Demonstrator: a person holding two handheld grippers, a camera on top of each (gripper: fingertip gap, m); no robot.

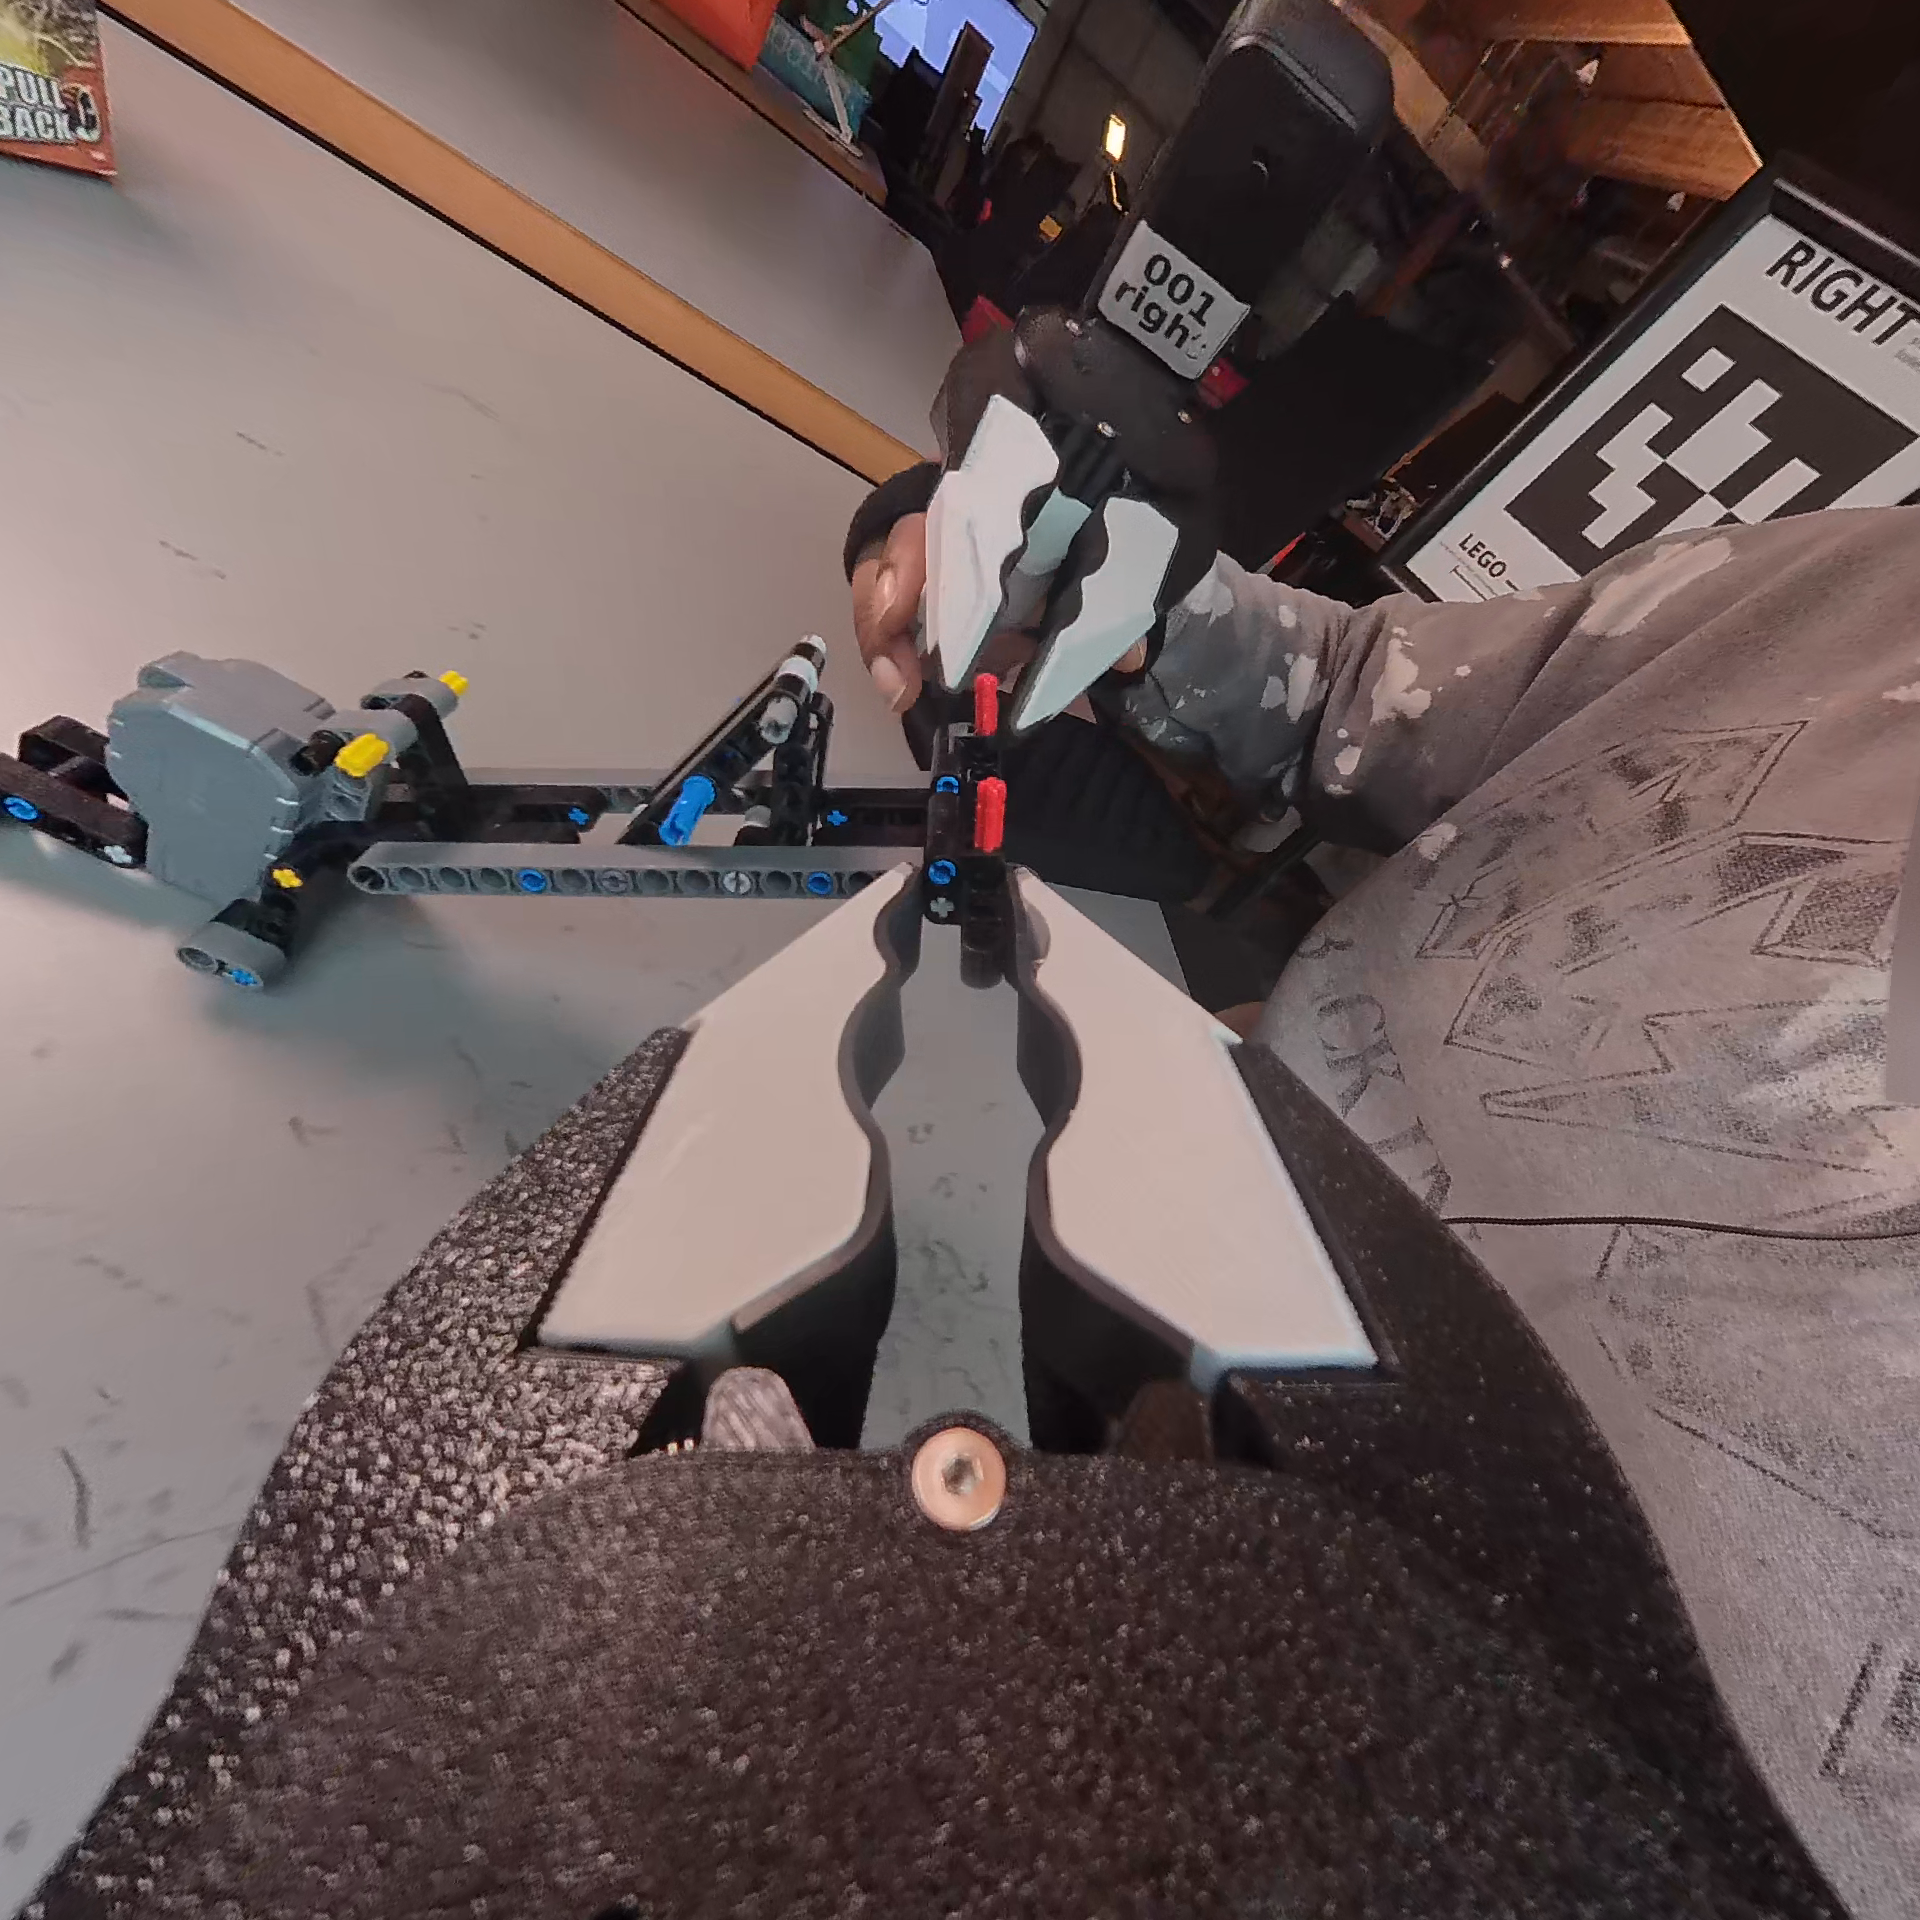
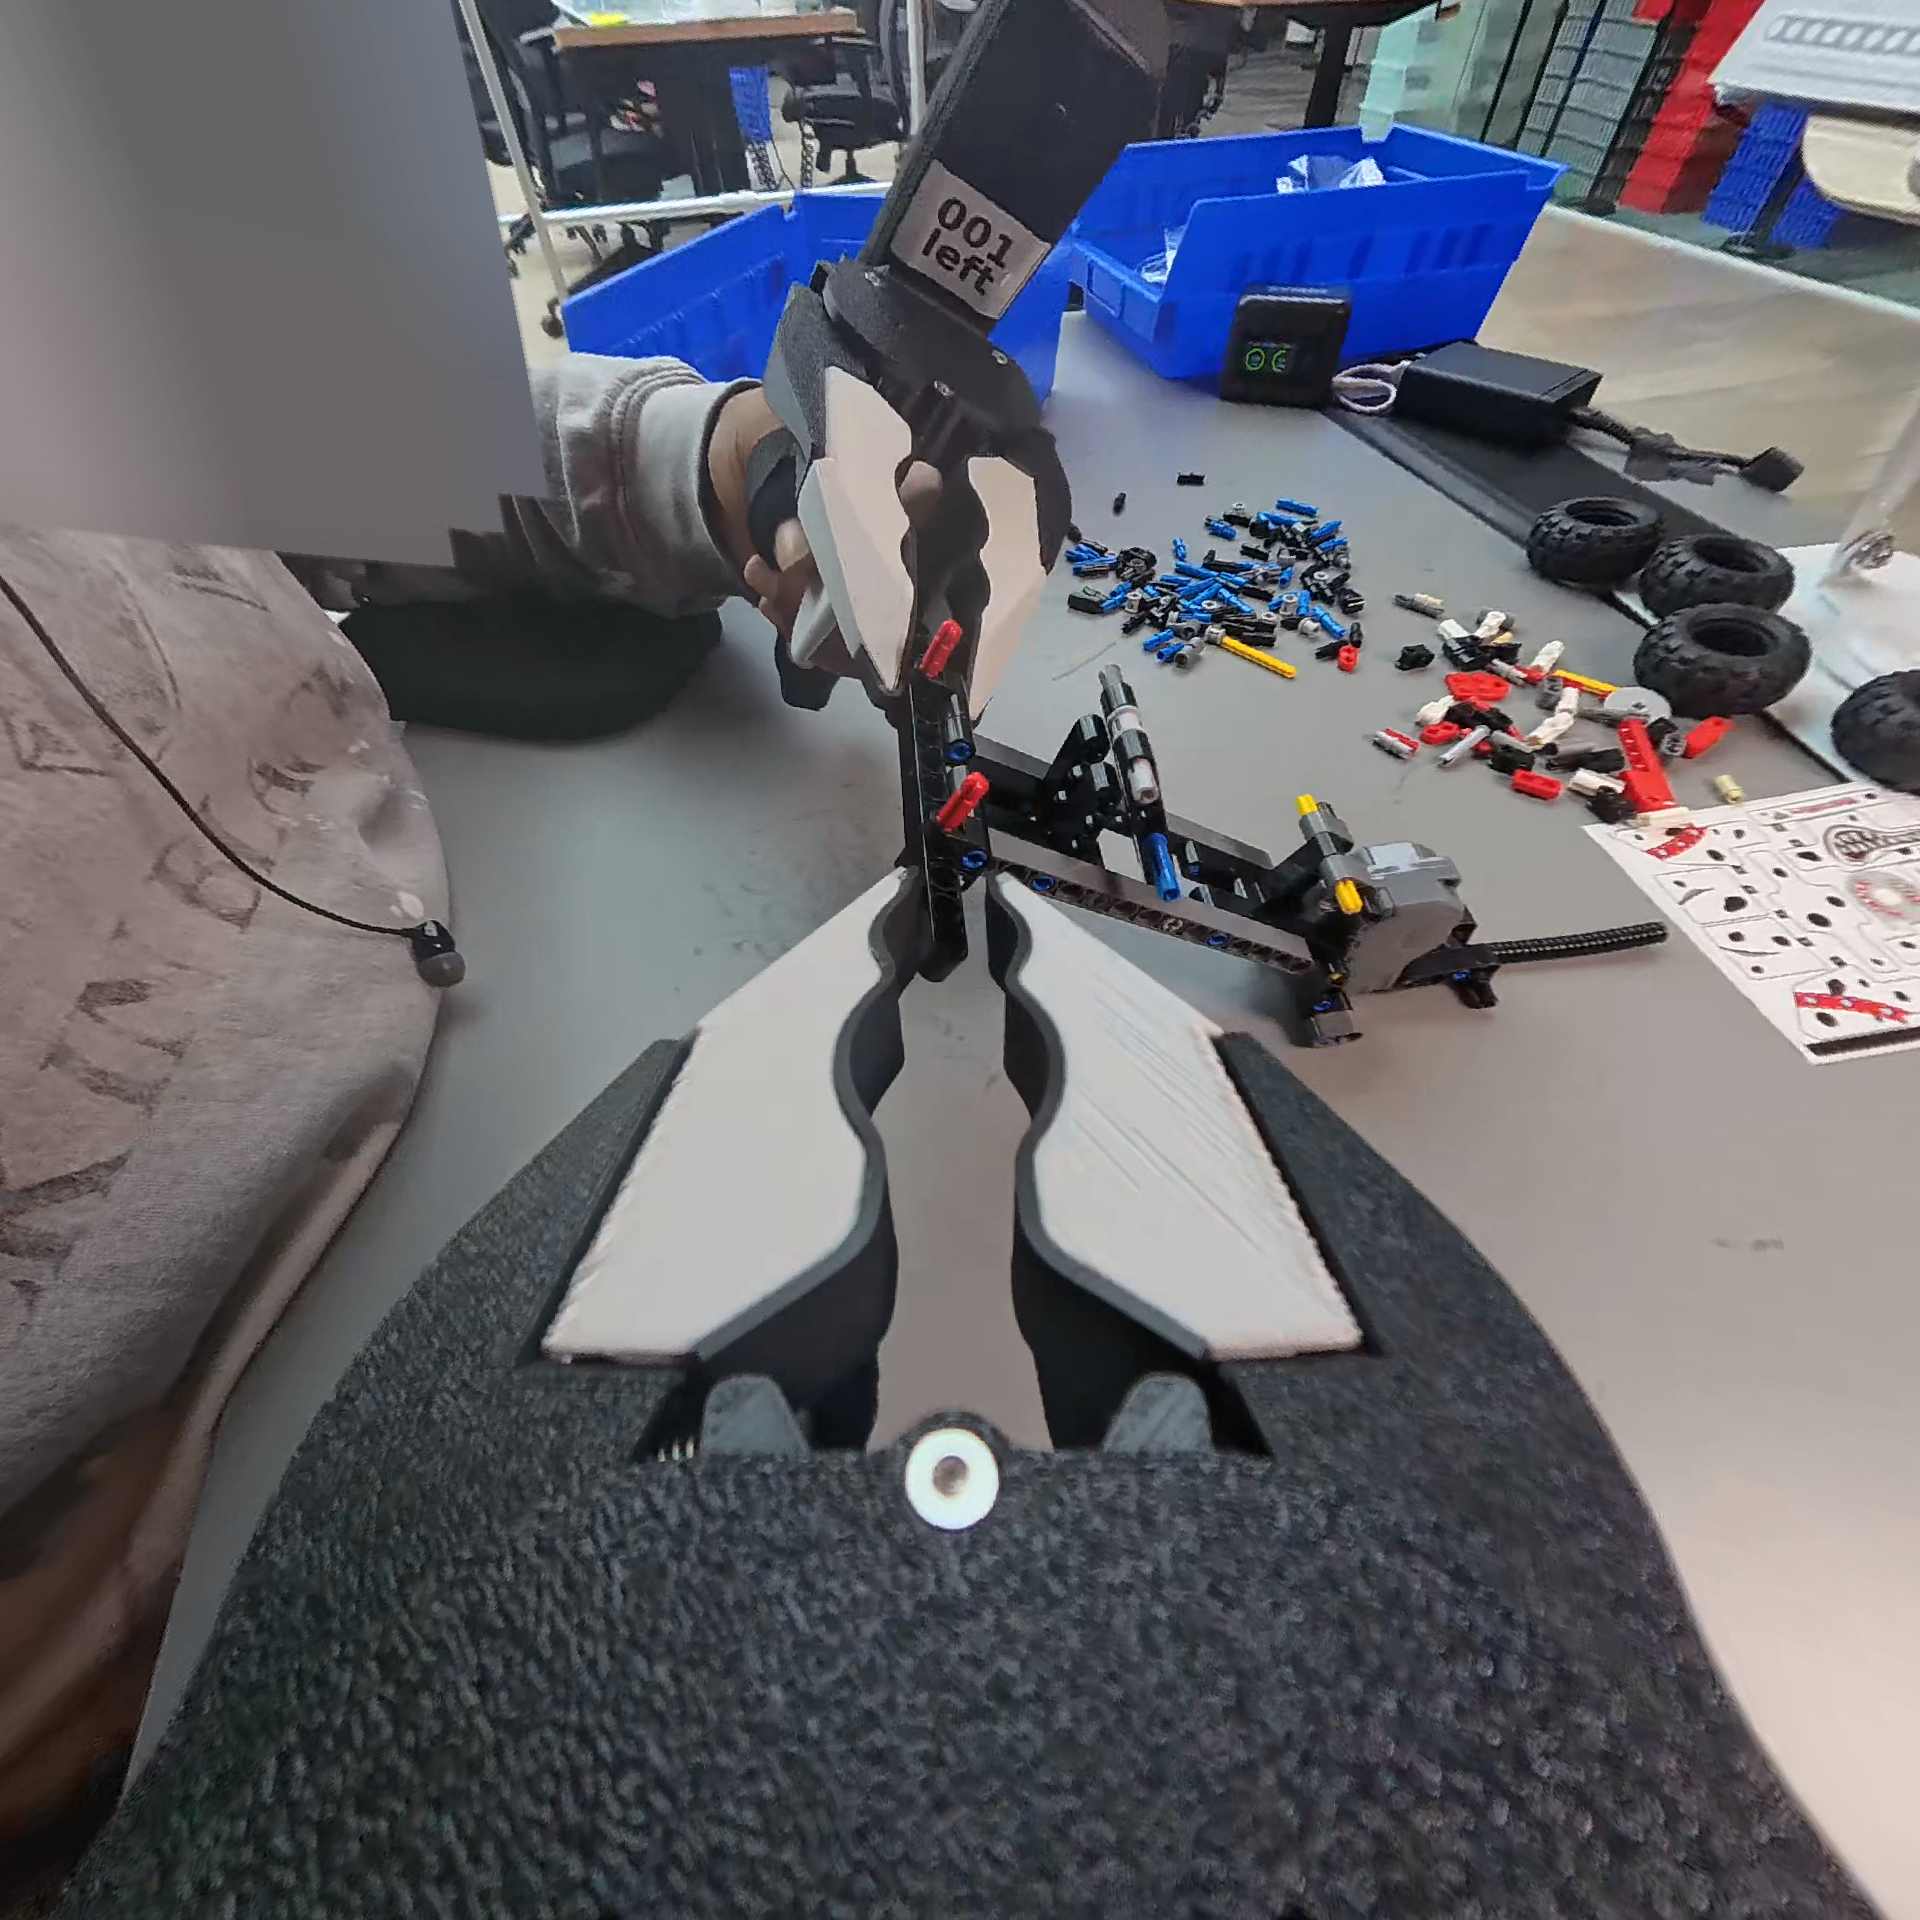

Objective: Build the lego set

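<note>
A long black and grey lego chassis (image 1: 623,883) lies on the grey table, with a grey motor block (image 1: 208,800) at its far end. It also shows in the right wrist view (image 2: 1143,914). A black beam (image 1: 966,925) with two red pins (image 1: 987,821) stands up at the near end of the chassis. My left gripper (image 1: 964,888) is shut on one end of this beam. My right gripper (image 2: 951,888) is shut on the other end of the beam (image 2: 940,935). Each gripper shows in the other's view, the right gripper (image 1: 987,696) and the left gripper (image 2: 935,686).
Loose blue and black pins (image 2: 1226,592), red and white parts (image 2: 1538,727), several black tyres (image 2: 1714,655) and a sticker sheet (image 2: 1787,914) lie to the right. Blue bins (image 2: 1299,239) and a black power box (image 2: 1496,390) stand behind. The person's grey-shirted torso (image 1: 1558,935) is close by. Tip to tip, the grippers are about 6 cm apart.
</note>
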